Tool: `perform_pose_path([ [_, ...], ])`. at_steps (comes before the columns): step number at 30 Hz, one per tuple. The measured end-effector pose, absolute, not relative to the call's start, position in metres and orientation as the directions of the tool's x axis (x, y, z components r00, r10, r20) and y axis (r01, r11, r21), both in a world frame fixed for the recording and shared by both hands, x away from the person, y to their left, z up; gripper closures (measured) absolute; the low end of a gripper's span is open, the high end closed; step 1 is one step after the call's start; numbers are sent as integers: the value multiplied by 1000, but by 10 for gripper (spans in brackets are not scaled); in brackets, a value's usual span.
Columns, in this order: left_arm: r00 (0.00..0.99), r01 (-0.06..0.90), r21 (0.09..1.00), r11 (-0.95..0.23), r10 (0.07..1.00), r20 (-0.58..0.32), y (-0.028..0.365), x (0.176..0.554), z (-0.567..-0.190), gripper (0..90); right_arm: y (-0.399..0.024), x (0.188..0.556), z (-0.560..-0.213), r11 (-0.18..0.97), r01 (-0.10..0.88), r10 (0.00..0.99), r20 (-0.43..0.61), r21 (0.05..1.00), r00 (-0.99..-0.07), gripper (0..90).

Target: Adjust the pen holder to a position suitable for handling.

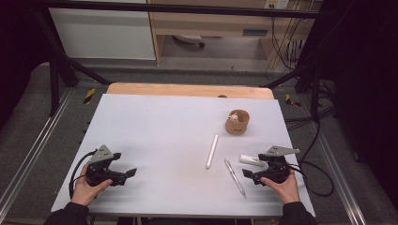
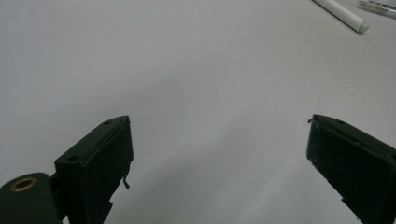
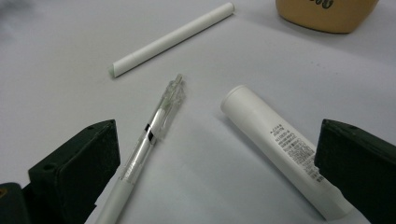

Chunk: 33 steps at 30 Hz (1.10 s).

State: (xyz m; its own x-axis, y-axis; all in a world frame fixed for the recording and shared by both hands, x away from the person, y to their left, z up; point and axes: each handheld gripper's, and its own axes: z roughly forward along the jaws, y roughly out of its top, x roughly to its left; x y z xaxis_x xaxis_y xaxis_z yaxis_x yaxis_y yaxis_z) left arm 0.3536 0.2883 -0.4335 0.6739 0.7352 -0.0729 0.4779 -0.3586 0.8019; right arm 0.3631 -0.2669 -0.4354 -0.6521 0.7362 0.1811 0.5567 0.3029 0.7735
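The likeliest slip, judged from how things lie, is at the right tool (image 1: 249, 174): a clear pen (image 3: 149, 140) and a white tube (image 3: 280, 144) both lie on the bench (image 1: 155, 140) just ahead of its spread jaws, close enough together that a closing stroke could catch the wrong one or nip both. Both are round and would probably roll if one jaw nudged them before the other arrived; the pen, being thin and low, could also slide out from under the pads. In the right gripper view the pen runs from about seven o'clock toward twelve, its lower end beside the left jaw, and the tube lies toward four o'clock with its end near the right jaw; whether either touches a jaw cannot be told. A white stick (image 1: 212, 151) lies farther off at eleven o'clock, and a tan cup (image 1: 237, 122) stands at one o'clock, well apart. The right tool is released and wide, gripping nothing. The left tool (image 1: 126, 171) is likewise released and wide, resting on bare bench at eight o'clock in the high view, well apart from everything.
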Motion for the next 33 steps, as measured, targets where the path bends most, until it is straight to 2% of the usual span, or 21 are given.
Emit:
perform_pose_path([
  [22, 666, 487, 800, -352, 742, -79, 288, 355, -435, 73, -245, 382, -421, 300, 538, 783, 119, 788, -610, 8],
  [33, 665, 489, 797, -355, 743, -78, 288, 355, -435, 74, -232, 397, -404, 309, 487, 781, 74, 817, -620, 28],
])
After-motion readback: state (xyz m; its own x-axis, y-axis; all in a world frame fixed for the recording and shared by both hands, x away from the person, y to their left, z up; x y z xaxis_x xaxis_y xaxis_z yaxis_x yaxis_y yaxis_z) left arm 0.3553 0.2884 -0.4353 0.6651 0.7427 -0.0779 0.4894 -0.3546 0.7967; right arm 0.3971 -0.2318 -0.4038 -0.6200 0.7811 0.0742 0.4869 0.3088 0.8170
